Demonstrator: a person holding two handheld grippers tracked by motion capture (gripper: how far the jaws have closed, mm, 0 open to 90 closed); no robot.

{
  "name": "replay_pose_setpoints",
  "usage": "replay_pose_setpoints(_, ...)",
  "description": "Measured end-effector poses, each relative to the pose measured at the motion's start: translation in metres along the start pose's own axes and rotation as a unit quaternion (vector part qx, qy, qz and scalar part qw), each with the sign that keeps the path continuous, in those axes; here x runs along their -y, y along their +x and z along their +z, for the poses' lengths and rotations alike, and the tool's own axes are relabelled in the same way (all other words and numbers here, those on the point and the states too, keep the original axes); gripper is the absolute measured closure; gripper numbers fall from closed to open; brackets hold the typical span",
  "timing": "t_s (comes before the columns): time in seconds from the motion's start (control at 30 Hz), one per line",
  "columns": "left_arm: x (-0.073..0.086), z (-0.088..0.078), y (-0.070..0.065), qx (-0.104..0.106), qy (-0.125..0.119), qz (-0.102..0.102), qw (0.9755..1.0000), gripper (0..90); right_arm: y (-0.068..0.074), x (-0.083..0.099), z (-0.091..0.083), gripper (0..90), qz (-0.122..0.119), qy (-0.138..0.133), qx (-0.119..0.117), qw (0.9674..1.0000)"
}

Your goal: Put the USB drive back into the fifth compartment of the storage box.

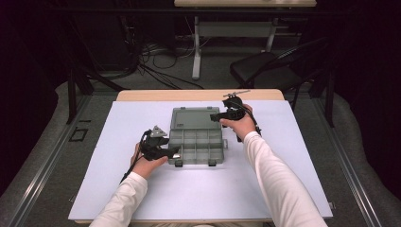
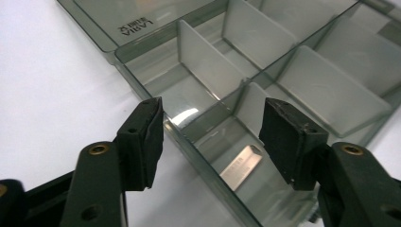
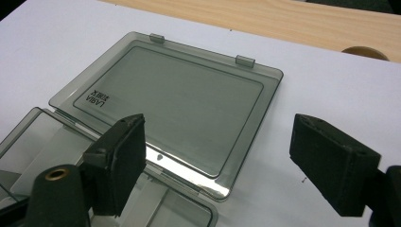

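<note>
Left gripper (image 2: 210, 135), seen in its own view, is straddling the near wall of the compartment box (image 1: 196, 146), one jaw outside over the white sheet and one inside above a compartment; the pads are standing partly apart and are not pressing on the wall. Right gripper (image 3: 215, 163), in its own view, is hovering with jaws wide apart over the near right corner of the open lid (image 3: 170, 109), gripping nothing. In the high view the left gripper (image 1: 176, 152) is sitting at the lower left corner of the box, and the right gripper (image 1: 216, 117) at the upper right, beside the lid.

That box is lying at the centre of the frame on the white sheet (image 1: 118, 137) covering the desk (image 1: 142, 95), its lid folded flat toward the far side, its dividers (image 2: 208, 64) standing upright. It is looking like thin, smoky, see-through plastic: light, stiff and glossy, so probably slippery and apt to slide under a push. Pinching a side wall should be steadying it well; the lid's free edge, near the two small latches (image 3: 245, 60), seems the best place for taking hold to swing it shut.
</note>
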State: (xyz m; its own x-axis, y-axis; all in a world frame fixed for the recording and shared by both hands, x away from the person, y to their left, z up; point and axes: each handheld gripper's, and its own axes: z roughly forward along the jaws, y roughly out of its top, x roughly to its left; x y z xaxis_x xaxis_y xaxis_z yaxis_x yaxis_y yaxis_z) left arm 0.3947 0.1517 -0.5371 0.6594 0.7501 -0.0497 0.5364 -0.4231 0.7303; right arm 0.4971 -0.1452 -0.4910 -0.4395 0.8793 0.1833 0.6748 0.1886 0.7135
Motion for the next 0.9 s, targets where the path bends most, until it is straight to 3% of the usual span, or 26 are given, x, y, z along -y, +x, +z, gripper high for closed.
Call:
replay_pose_setpoints(0.2, 0.004, 0.005, 0.001, -0.008, 0.005, -0.005, 0.9999, 40.7, 0.001, 0.001, 0.004, 18.9, -0.004, 0.001, -0.001, 1.0000)
replay_pose_setpoints(0.3, 0.006, 0.008, -0.001, -0.023, 0.006, 0.000, 0.9997, 40.5, 0.001, 0.001, 0.005, 18.9, -0.002, -0.001, -0.002, 1.0000)
replay_pose_setpoints(0.43, 0.009, 0.012, 0.000, -0.020, 0.016, -0.002, 0.9997, 42.4, 0.000, 0.002, 0.007, 18.9, -0.002, 0.000, -0.001, 1.0000)
replay_pose_setpoints(0.6, 0.011, 0.017, -0.003, -0.032, 0.022, 0.009, 0.9992, 43.5, -0.001, 0.004, 0.009, 18.9, 0.001, 0.009, 0.001, 1.0000)
replay_pose_setpoints(0.9, 0.014, 0.020, -0.003, -0.036, 0.021, 0.004, 0.9991, 45.4, -0.009, 0.007, 0.012, 18.9, 0.011, 0.012, 0.002, 0.9999)
